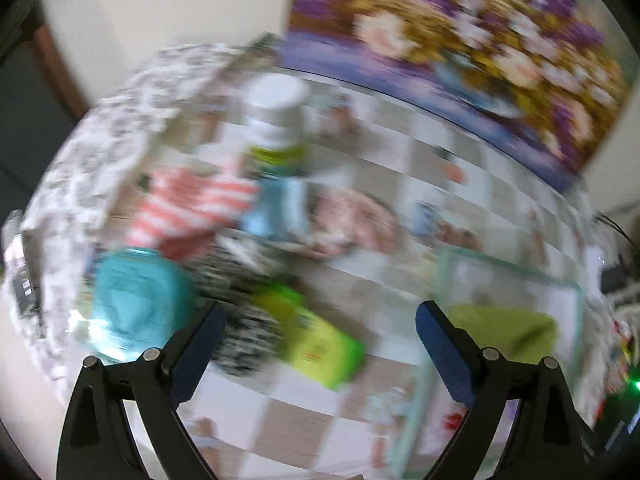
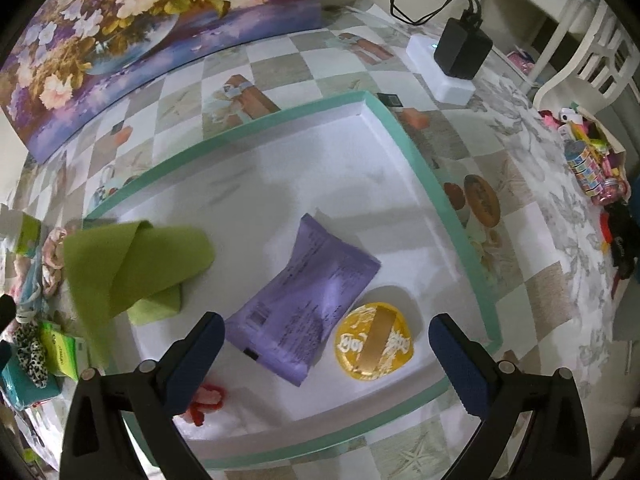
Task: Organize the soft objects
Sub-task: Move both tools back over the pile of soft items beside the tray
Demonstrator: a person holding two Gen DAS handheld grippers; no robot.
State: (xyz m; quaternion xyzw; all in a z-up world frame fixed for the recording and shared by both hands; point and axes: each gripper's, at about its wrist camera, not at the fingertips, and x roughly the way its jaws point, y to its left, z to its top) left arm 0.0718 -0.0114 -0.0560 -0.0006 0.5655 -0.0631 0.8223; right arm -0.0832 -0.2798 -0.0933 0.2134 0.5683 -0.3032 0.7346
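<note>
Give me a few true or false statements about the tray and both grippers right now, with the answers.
1. The purple plastic packet lies inside the shallow white tray with the teal rim. True.
2. The round yellow pouch sits outside the tray. False: it lies inside, beside the packet.
3. The right gripper is open and holds nothing. True.
4. The left gripper is clamped on the folded green cloth. False: it is open and empty.
</note>
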